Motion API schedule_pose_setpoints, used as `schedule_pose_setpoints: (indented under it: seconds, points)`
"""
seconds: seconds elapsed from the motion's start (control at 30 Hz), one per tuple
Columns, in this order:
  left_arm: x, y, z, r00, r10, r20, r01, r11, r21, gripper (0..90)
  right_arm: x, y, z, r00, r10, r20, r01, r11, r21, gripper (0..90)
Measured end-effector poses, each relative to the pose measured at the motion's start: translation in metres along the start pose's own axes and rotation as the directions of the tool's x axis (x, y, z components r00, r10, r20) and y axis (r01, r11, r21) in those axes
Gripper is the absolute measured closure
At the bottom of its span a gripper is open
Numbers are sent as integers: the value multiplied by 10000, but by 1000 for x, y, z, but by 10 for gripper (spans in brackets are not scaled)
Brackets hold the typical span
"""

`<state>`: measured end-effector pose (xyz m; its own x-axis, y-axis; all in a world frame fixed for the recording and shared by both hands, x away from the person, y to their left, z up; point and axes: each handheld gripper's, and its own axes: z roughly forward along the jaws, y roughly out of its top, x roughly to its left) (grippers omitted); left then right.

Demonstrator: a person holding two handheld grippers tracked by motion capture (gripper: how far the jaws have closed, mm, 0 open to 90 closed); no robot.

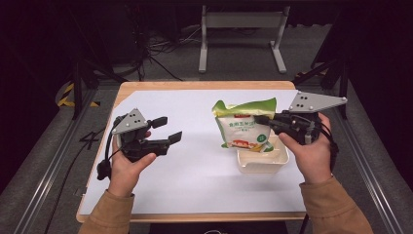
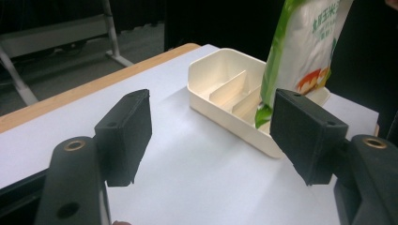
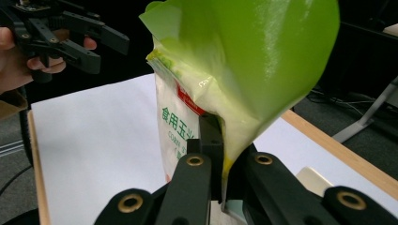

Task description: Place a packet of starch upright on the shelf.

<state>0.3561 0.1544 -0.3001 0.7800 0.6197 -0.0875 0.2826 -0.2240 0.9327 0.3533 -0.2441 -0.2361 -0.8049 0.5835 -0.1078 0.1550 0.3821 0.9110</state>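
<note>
The right gripper (image 1: 263,120) is pinching the green-and-white bag (image 1: 245,124) over the cream tray (image 1: 263,163), at the tabletop's (image 1: 195,180) three o'clock; the left gripper's (image 1: 168,129) fingers (image 2: 124,136) are standing spread, empty, at nine o'clock.

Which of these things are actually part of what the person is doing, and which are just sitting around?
In use:
- green and white bag, pinched in the right claw
- cream divided tray under the bag
- left claw, open, holding nothing

Just around:
- white sheet covering the table
- metal stand on the floor behind

Green-white bag (image 1: 245,125) upright over tray (image 1: 263,165)
</note>
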Motion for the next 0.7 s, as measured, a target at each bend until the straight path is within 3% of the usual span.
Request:
schedule_pose_setpoints:
  seconds: [0.23, 0.7]
  points:
    - [10, -6, 1, 9998, 16, -220, -9, 9995, 320, 298, -14, -1, 1, 9994, -112, 318, 114, 9999, -74, 893]
    - [22, -13, 1, 9989, -234, -402, 255, 9984, 512, 298, -41, -7, 5, 9970, -363, 685, 368, 9993, -58, 893]
